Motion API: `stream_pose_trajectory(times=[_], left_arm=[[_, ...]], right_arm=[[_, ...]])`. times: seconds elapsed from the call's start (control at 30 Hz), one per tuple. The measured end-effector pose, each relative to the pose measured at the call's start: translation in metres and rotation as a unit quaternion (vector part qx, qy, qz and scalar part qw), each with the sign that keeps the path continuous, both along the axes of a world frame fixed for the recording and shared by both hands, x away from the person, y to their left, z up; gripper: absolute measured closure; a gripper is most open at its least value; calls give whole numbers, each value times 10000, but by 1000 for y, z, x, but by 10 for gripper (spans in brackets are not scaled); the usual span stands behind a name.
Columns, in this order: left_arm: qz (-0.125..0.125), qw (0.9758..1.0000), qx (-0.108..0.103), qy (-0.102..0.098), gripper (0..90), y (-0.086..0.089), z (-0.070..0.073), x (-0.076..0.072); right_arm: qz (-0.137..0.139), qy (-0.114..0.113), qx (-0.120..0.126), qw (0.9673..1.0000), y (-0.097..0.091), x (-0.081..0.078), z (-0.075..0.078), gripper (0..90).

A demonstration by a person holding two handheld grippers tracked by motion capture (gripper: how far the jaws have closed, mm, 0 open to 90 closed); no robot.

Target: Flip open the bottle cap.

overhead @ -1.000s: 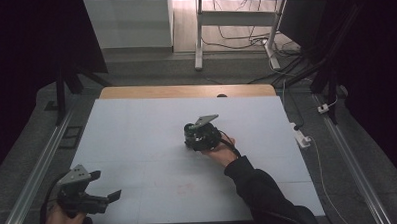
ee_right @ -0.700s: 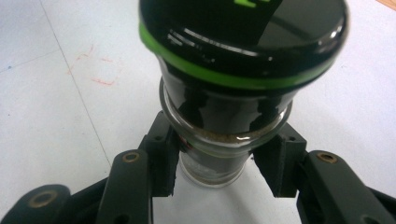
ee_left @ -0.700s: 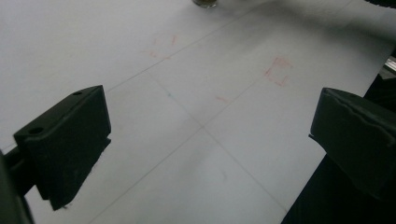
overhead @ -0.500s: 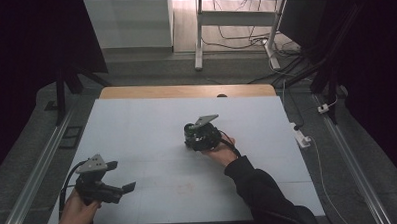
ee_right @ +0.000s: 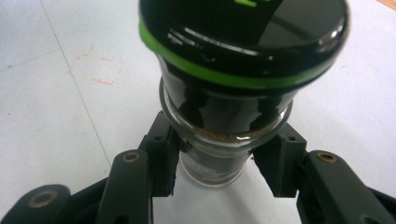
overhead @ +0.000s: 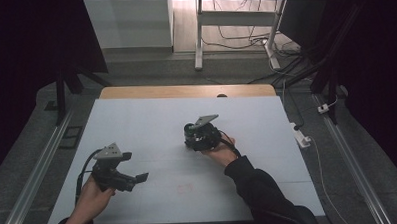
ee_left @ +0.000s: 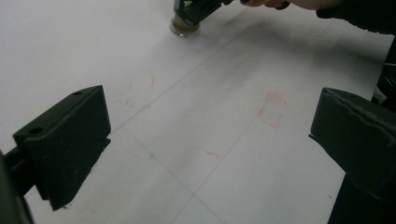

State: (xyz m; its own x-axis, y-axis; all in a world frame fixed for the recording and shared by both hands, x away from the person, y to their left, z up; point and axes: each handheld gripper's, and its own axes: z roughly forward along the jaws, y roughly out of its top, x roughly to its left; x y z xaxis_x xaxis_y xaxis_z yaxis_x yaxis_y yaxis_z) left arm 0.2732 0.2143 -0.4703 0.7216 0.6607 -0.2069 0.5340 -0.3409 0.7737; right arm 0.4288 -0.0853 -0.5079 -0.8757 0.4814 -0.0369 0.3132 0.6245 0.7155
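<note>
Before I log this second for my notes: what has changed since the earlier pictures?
The left gripper, fingers open and holding nothing, has moved from the table's near left corner inward, toward the middle. The right gripper has stayed put, shut on the glass jar with the black, green-ringed lid, which stands where it did.

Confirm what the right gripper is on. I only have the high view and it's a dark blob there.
Observer: The right gripper is shut on a glass jar with a black lid that has a green ring.
Operator: Is the jar standing on the table?
Observer: Yes, in the left gripper view its base rests upright on the white table.
Operator: Anything inside it?
Observer: A brownish powder line shows through the glass in the right gripper view.
Operator: Left gripper?
Observer: The left gripper is open, with nothing between the jaws but table with faint red marks.
</note>
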Motion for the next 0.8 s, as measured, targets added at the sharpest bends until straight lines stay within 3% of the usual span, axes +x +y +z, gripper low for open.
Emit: stream_pose_trajectory(times=[0.23,0.57,0.8], left_arm=[[-46,9999,-73,-93,0,-17,3,18],[-132,9998,133,-59,0,-41,0,52],[-173,9996,228,-75,0,-56,-2,65]], right_arm=[[-6,5,-1,10000,0,0,0,524],[2,-2,-4,10000,0,0,0,524],[3,-4,-10,10000,0,0,0,524]])
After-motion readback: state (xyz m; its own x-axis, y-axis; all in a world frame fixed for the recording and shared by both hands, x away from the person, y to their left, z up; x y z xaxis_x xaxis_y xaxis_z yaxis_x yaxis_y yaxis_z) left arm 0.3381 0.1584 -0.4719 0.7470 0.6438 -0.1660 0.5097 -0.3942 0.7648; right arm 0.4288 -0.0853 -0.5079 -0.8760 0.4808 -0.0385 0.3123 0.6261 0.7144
